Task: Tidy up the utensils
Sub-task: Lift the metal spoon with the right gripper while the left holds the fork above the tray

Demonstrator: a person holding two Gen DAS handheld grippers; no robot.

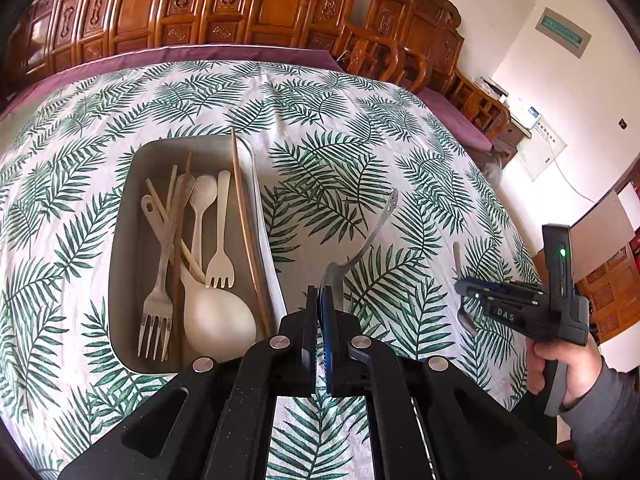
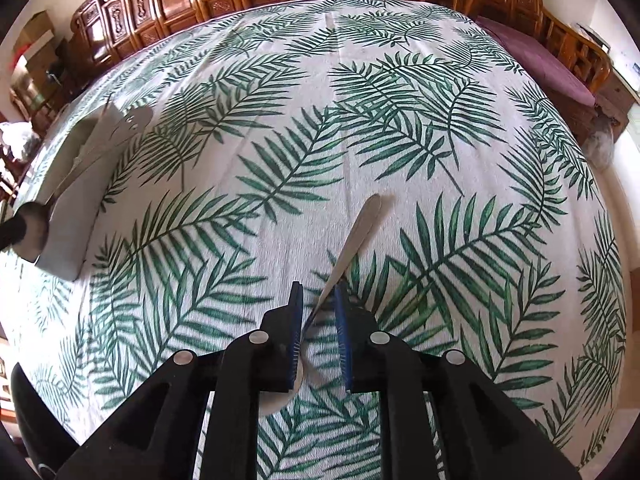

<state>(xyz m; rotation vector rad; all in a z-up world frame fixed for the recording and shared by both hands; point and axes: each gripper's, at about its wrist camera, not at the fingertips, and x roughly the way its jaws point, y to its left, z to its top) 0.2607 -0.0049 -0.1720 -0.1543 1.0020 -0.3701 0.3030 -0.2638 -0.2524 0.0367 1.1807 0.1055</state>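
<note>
A grey metal tray (image 1: 124, 240) on the leaf-print tablecloth holds several utensils: a metal fork (image 1: 156, 308), a white ladle (image 1: 220, 320), a white fork (image 1: 220, 256), a white spoon (image 1: 202, 200) and chopsticks (image 1: 246, 224). My left gripper (image 1: 320, 300) is shut on a metal spoon (image 1: 360, 248), just right of the tray. My right gripper (image 2: 318, 304) has its jaws around a metal spoon (image 2: 356, 236) that lies on the cloth; the jaws stand a little apart. The right gripper also shows in the left wrist view (image 1: 480, 292). The tray shows at far left in the right wrist view (image 2: 76, 208).
Carved wooden chairs (image 1: 400, 40) and a wooden screen (image 1: 200, 4) line the far side of the table. The tablecloth (image 2: 360, 120) spreads wide between tray and right edge. A purple cushion (image 2: 540, 52) lies at the far right.
</note>
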